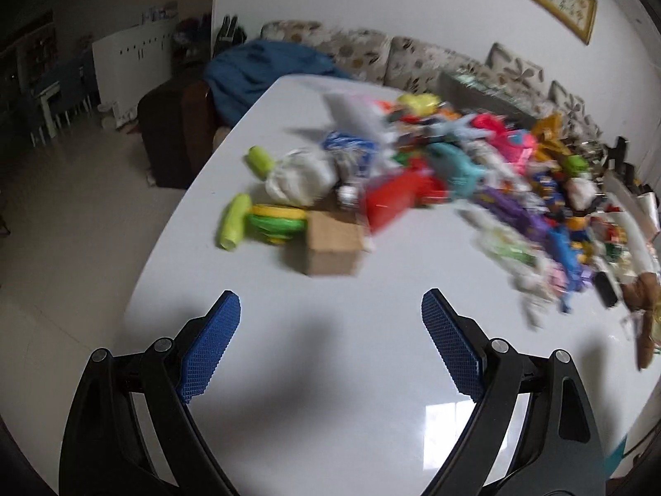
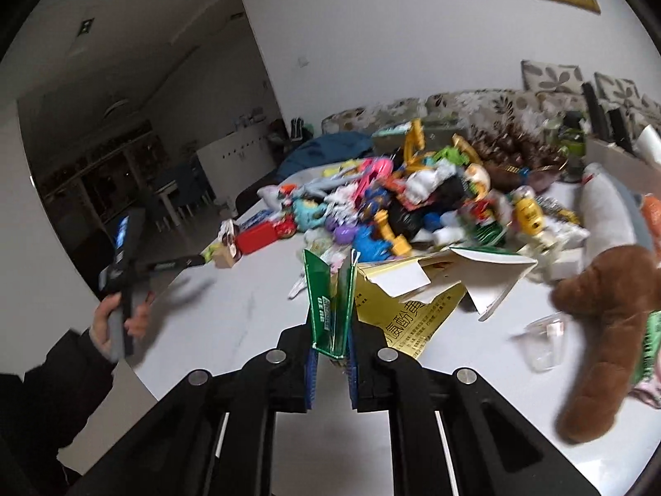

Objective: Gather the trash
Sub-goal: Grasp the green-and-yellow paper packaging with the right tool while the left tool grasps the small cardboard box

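Note:
My right gripper (image 2: 331, 357) is shut on a green foil wrapper (image 2: 330, 301), which stands upright between the blue pads above the white table (image 2: 256, 289). My left gripper (image 1: 330, 301) is open and empty over the white table (image 1: 330, 372); in the right wrist view it shows at the left, held in a hand (image 2: 124, 256). A blurred pile of toys and wrappers (image 1: 475, 177) lies beyond it, with a small brown cardboard box (image 1: 330, 248) nearest. A torn yellow-and-white carton (image 2: 421, 293) and a clear plastic cup (image 2: 543, 341) lie by the right gripper.
A brown plush toy (image 2: 607, 322) lies at the right. A red box (image 1: 392, 198) and green-yellow toys (image 1: 272, 223) sit at the pile's near edge. A flowered sofa (image 1: 413, 58) stands behind the table. The table's left edge drops to tiled floor (image 1: 82, 206).

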`<state>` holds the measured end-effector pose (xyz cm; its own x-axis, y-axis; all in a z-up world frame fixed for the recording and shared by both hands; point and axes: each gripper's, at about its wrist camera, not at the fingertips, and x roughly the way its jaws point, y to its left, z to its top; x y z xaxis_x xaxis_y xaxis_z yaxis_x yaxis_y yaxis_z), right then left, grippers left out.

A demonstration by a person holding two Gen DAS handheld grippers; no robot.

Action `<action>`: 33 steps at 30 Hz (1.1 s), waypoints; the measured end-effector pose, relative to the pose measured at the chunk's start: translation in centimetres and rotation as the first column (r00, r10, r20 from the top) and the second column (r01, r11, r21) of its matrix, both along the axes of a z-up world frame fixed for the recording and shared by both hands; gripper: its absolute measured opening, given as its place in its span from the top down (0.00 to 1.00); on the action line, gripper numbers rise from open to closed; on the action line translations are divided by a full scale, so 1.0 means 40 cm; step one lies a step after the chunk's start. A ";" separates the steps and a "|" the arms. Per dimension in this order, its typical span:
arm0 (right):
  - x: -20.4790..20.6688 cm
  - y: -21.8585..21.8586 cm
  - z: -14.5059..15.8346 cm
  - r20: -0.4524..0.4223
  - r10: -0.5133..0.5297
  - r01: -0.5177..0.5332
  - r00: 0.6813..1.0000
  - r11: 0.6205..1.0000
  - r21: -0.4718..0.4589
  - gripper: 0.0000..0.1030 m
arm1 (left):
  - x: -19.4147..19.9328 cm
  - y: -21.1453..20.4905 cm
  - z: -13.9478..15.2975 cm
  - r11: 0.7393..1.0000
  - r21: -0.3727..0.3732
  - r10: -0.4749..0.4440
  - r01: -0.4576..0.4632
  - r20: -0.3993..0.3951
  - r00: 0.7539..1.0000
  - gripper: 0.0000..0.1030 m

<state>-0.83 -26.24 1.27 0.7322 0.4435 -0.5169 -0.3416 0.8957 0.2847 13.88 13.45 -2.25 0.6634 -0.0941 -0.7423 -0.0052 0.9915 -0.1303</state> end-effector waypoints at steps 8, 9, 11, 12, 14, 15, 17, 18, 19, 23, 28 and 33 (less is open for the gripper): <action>0.044 0.054 -0.025 -0.042 0.038 -0.039 0.998 0.999 -0.018 0.89 | 0.115 0.002 -0.035 0.994 0.075 -0.083 0.084 -0.022 0.996 0.15; 0.046 0.058 -0.025 -0.045 0.043 -0.044 0.998 0.999 -0.020 0.89 | 0.119 0.004 -0.040 0.994 0.052 -0.096 0.098 -0.037 0.995 0.15; 0.048 0.065 -0.025 -0.048 0.051 -0.052 0.998 0.999 -0.015 0.88 | 0.106 0.003 -0.047 0.991 0.003 -0.133 0.133 -0.050 0.990 0.15; 0.047 0.068 -0.025 -0.048 0.054 -0.055 0.997 0.998 -0.016 0.88 | 0.093 -0.001 -0.047 0.990 0.003 -0.142 0.143 -0.044 0.989 0.15; 0.048 0.073 -0.028 -0.051 0.056 -0.057 0.997 0.998 -0.018 0.88 | 0.070 -0.009 -0.057 0.988 0.004 -0.156 0.156 -0.039 0.987 0.15; 0.051 0.076 -0.032 -0.057 0.061 -0.062 0.997 0.998 -0.016 0.88 | 0.068 -0.010 -0.063 0.987 -0.005 -0.159 0.159 -0.047 0.986 0.15; 0.061 0.081 -0.039 -0.065 0.064 -0.065 0.996 0.998 -0.016 0.88 | 0.074 -0.011 -0.082 0.988 -0.030 -0.156 0.154 -0.072 0.985 0.15; 0.063 0.084 -0.042 -0.069 0.066 -0.068 0.995 0.998 -0.018 0.88 | 0.075 -0.010 -0.081 0.988 -0.025 -0.151 0.150 -0.070 0.986 0.15; 0.066 0.087 -0.047 -0.072 0.067 -0.068 0.995 0.997 -0.021 0.88 | 0.076 -0.009 -0.075 0.989 -0.026 -0.148 0.147 -0.058 0.987 0.15; 0.062 0.090 -0.055 -0.078 0.068 -0.070 0.995 0.997 -0.022 0.88 | 0.108 -0.016 -0.074 0.989 -0.039 -0.148 0.146 -0.058 0.987 0.15; 0.065 0.074 -0.070 -0.099 0.059 -0.060 0.993 0.998 -0.009 0.88 | 0.133 -0.037 -0.077 0.989 -0.024 -0.147 0.146 -0.063 0.987 0.15; 0.060 0.063 -0.077 -0.110 0.051 -0.051 0.993 0.999 0.005 0.88 | 0.163 -0.057 -0.080 0.990 0.061 -0.125 0.128 -0.061 0.990 0.56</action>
